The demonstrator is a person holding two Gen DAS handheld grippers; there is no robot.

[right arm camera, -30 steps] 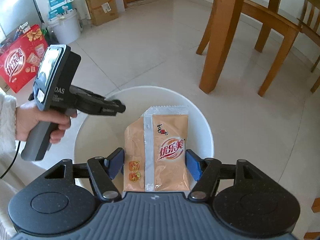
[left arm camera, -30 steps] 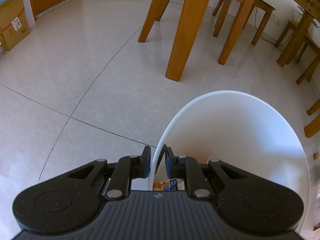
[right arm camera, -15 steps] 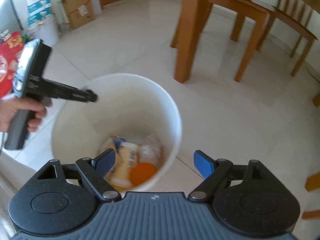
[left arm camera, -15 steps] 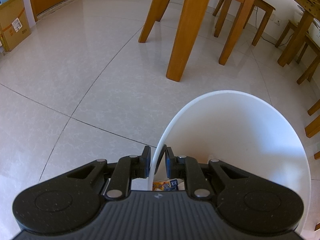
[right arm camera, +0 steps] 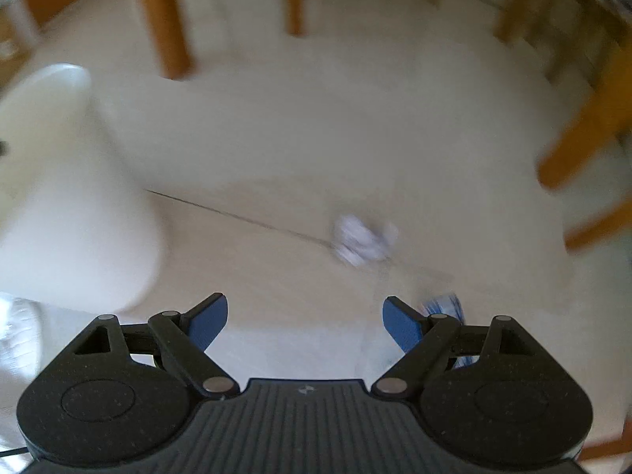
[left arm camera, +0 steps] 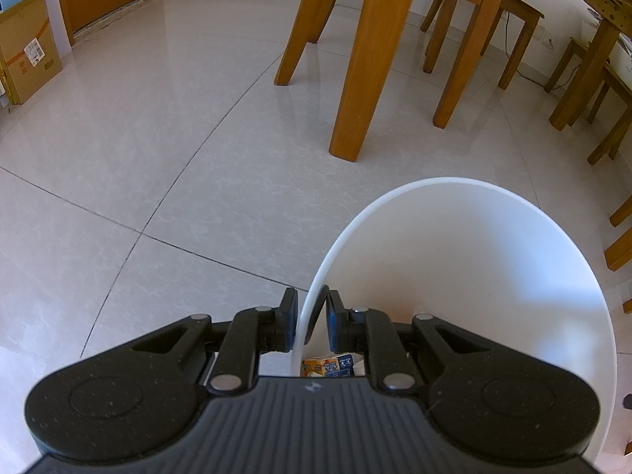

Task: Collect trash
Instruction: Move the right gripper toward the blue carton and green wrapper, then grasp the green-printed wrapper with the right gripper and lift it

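My left gripper (left arm camera: 312, 310) is shut on the near rim of the white bin (left arm camera: 454, 183), one finger outside the wall and one inside. Between the fingers, a yellow and blue wrapper (left arm camera: 328, 365) shows at the bottom of the bin. My right gripper (right arm camera: 306, 316) is open and holds nothing, low over the tiled floor. Its view is blurred by motion. A crumpled white paper ball (right arm camera: 363, 243) lies on the floor ahead of it, slightly right. A blue and white wrapper (right arm camera: 444, 304) lies just behind its right finger. The bin (right arm camera: 59, 197) stands to the left.
Wooden table and chair legs (left arm camera: 363, 59) stand on the pale tiles beyond the bin, with more chairs (left arm camera: 584, 79) at the right. A cardboard box (left arm camera: 27, 55) sits at the far left by a wooden door. In the right wrist view, chair legs (right arm camera: 580, 138) stand close on the right.
The right gripper opened and the orange packet dropped into the bin. It then swung right and down, away from the bin toward the floor. The left gripper has not moved.
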